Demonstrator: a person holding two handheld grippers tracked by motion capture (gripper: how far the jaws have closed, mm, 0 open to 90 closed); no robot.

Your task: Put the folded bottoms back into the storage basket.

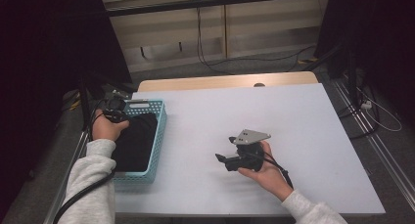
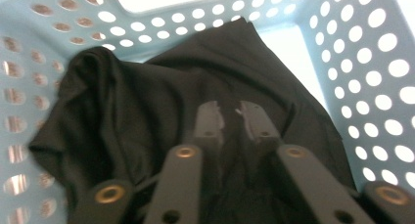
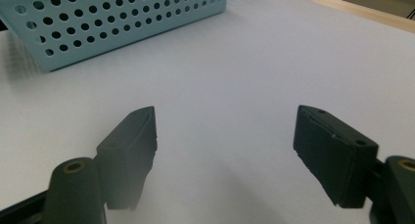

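Left gripper down in the basket on the black cloth, right gripper waiting over bare table.

The table (image 1: 293, 116) fills the middle of the high view; the basket (image 1: 159, 131) sits at its left edge, long axis running up the frame. The cloth (image 2: 147, 101) lies crumpled inside, covering most of the floor in the left gripper view. The left gripper (image 2: 230, 117) sits lower centre of that view, directly on the cloth, jaws drawn nearly together with a fold apparently pinched between the tips. The right gripper (image 3: 225, 136) hovers well right of the basket, jaws spread, nothing between them. The left hand is the nearer one, so the lift is likely its job.
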